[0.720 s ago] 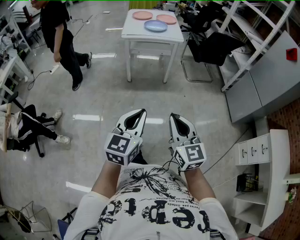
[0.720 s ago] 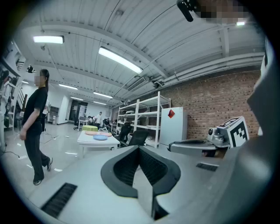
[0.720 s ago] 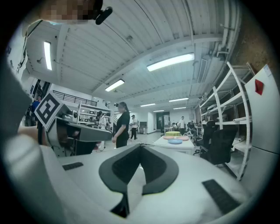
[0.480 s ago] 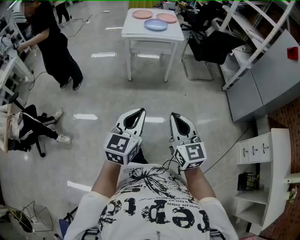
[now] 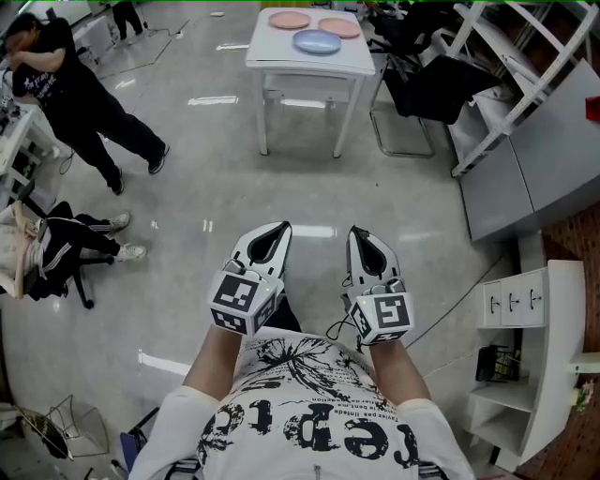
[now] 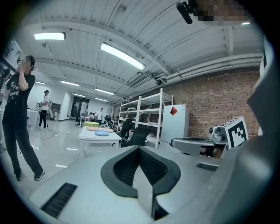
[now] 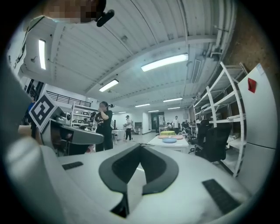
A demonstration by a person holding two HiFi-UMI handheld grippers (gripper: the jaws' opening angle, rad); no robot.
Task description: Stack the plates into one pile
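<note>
White T-shirt [image 5: 309,412] with black print; white left gripper [image 5: 280,226] and right gripper [image 5: 357,232] bear black-and-white marker cubes [image 5: 234,298].

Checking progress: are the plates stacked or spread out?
Spread out: two pink plates and a blue plate lie side by side on the table.

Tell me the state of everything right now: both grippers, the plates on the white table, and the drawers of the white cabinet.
Left gripper: shut, empty, short of the table.
Right gripper: shut, empty.
Round blue plate: flat on the white table, not stacked.
Round pink plate at picture left: flat, not stacked.
Round pink plate at picture right: flat, not stacked.
White cabinet drawers: closed.
</note>
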